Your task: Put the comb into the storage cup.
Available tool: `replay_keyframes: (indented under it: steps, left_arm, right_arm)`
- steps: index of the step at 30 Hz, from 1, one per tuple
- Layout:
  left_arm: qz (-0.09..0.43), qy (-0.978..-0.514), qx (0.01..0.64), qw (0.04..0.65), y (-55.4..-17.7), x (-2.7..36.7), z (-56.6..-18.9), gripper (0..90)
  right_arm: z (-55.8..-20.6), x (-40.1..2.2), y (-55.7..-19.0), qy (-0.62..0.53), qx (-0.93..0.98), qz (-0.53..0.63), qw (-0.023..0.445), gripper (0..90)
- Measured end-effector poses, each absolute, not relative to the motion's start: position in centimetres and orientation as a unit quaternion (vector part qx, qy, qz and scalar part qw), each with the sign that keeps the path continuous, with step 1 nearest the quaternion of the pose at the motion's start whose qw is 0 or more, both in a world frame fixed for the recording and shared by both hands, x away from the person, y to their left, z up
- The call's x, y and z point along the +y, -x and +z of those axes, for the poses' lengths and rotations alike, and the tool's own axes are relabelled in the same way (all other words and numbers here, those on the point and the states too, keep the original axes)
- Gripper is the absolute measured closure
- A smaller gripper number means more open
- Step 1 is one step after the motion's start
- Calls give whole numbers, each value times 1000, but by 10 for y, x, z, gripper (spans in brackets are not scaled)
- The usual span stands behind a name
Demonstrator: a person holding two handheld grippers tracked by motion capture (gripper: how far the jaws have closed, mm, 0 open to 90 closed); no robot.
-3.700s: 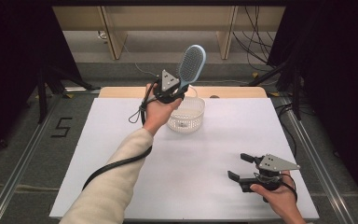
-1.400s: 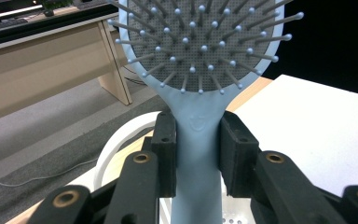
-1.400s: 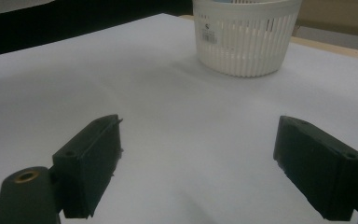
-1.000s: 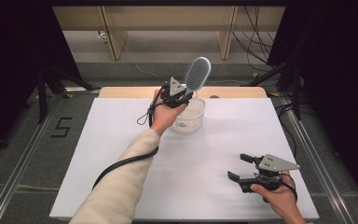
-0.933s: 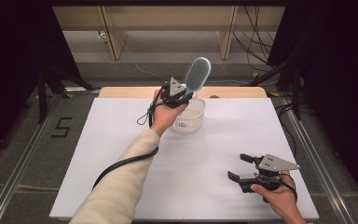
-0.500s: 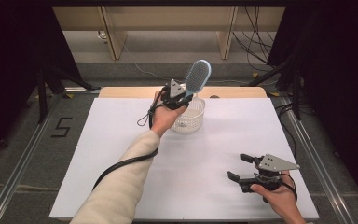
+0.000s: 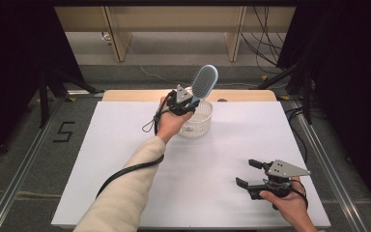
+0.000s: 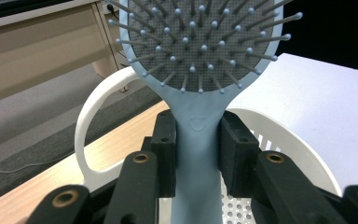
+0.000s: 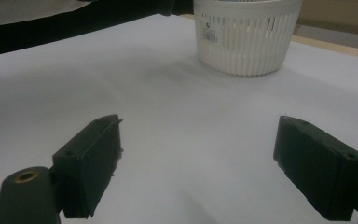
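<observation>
**Hairbrush held above the white basket**

Hairbrush (image 7: 205,83) in pale blue sits in the upper middle of the high view, its bristled head raised and tilted toward the upper right. The left gripper (image 7: 186,100) is clamped on its handle, just below the head. In the left gripper view the two black pads press against both sides of the blue handle (image 8: 196,154) at the centre of the frame, while the grey bristle pad with its ball-tipped pins spreads across the top.

Directly under the brush stands a white slotted basket (image 7: 199,122), near the far edge of the white table (image 7: 125,130). Its rim and curved handle loop (image 8: 86,126) show behind the jaws in the left gripper view, with the perforated floor at the bottom of the frame. The brush handle reaches down toward the basket's mouth; whether it touches the rim cannot be told.

The right gripper (image 7: 252,175) is at the lower right of the high view, held by a hand low over the table, well apart from the basket. Its jaws stand wide apart with nothing between them; in the right gripper view bare table lies between the two pads and the basket (image 9: 247,37) stands at the upper right.
</observation>
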State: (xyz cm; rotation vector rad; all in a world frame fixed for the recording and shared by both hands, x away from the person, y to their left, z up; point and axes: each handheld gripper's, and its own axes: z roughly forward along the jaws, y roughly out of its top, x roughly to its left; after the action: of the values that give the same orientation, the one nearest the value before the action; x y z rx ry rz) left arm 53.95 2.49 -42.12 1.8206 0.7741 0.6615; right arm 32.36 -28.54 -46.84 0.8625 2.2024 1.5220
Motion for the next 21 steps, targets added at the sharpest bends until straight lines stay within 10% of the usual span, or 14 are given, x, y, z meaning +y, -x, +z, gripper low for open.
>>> replay_keyframes:
  steps: [21]
  left_arm:
    - [262, -777, 323, 473, -538, 24, -429, 654]
  right_arm:
    - [-469, -285, -324, -300, 773, 534, 166, 158]
